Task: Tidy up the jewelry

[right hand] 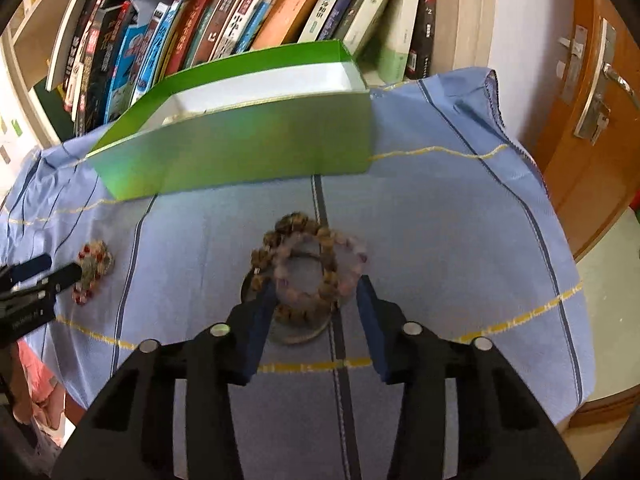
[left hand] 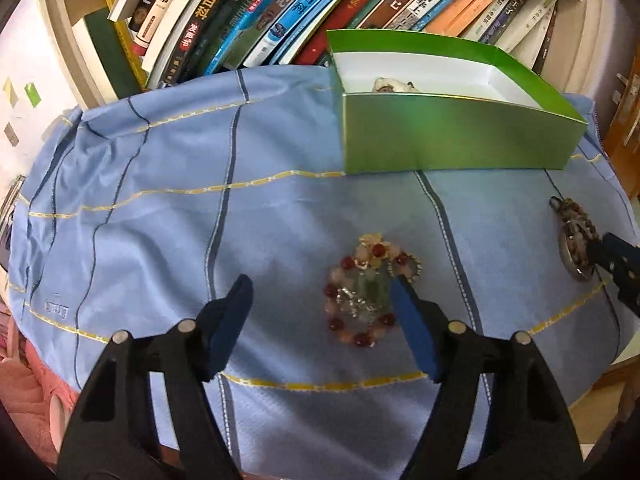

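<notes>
A red and pink bead bracelet (left hand: 362, 292) with a green pendant and a small ring lies on the blue cloth; it also shows in the right wrist view (right hand: 92, 270). My left gripper (left hand: 322, 292) is open, its right finger over the bracelet's right side. A brown bead bracelet (right hand: 304, 268), a pale pink bead bracelet (right hand: 352, 256) and a metal bangle (right hand: 296, 332) lie piled together. My right gripper (right hand: 316, 294) is open around this pile. The pile also shows in the left wrist view (left hand: 576, 236). An open green box (left hand: 452, 136) with a white inside holds a pale piece of jewelry (left hand: 390, 85).
A blue striped cloth (left hand: 160, 220) covers the table. A shelf of leaning books (left hand: 280, 12) stands right behind the box. A wooden door (right hand: 592, 120) with a metal handle is at the right. Pink fabric (left hand: 28, 380) hangs below the table's left edge.
</notes>
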The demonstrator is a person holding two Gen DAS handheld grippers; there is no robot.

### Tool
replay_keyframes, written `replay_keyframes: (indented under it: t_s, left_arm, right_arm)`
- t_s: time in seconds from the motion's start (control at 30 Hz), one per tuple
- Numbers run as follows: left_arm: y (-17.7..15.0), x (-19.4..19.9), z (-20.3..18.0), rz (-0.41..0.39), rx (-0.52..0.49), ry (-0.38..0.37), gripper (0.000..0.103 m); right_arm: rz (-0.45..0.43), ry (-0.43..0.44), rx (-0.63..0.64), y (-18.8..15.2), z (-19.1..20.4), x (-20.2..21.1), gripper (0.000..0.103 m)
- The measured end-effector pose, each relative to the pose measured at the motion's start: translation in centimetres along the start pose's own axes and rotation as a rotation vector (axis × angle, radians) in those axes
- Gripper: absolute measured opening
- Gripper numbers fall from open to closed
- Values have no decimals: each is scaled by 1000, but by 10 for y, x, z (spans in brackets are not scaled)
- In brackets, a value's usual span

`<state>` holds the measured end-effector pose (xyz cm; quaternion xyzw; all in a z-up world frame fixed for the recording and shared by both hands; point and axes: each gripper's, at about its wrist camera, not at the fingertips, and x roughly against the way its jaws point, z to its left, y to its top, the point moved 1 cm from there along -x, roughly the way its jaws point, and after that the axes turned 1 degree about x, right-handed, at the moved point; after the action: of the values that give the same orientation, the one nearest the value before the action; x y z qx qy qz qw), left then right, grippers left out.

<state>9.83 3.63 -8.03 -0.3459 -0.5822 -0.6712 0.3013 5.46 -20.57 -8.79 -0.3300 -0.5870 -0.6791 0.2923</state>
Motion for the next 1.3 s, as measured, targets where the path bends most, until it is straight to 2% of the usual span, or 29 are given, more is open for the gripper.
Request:
replay_keyframes:
  t_s: [0.07, 0.1, 0.13, 0.3, 0.47, 0.57, 0.73, 0.77, 0.83, 0.9, 0.97, 1.03, 1.1, 1.3]
  left_arm:
    - [0, -1, -1, -1, -2, -3, 72]
    - [0, -1, -2, 0, -2, -6, 71]
    - [0, -2, -2, 3, -2, -9, 69]
    - [1, -3, -3, 7, -1, -13, 69]
    - [3, 5, -2, -9, -1, -17, 69]
    - [5, 8, -3, -18, -2, -26, 69]
    - [5, 1, -9, -5, -23, -23, 67]
    - [5, -1, -10, 1, -26, -23, 64]
    - [5, -7, -12, 18, -32, -27, 44]
    - [5, -12, -12, 38, -25, -43, 29]
    - [5, -12, -12, 35, -22, -46, 26]
    - [6, -9, -12, 21, -23, -41, 13]
    - [7, -5, -10, 16, -12, -41, 9]
    - [8, 25, -13, -47, -30, -78, 4]
  right_arm:
    - [2, -14, 10, 3, 1, -2, 20]
    - [8, -11, 19, 4, 2, -3, 10]
    - [13, -2, 20, 5, 3, -4, 8]
    - [-9, 53, 35, 5, 11, 7, 8]
    - [-88, 170, 101, 4, 32, 48, 8]
    - [-122, 189, 129, 6, 42, 60, 8]
    - [-42, 156, 106, 4, 41, 32, 8]
    - [-26, 156, 99, 3, 39, 27, 8]
    - [-2, 155, 89, -1, 38, 19, 8]
    - [9, 151, 82, -4, 38, 14, 9]
    - [13, 143, 80, -4, 36, 14, 20]
    - [-1, 133, 89, -5, 36, 18, 39]
    - [-14, 118, 99, -7, 36, 22, 42]
    - [8, 100, 106, -16, 33, 24, 43]
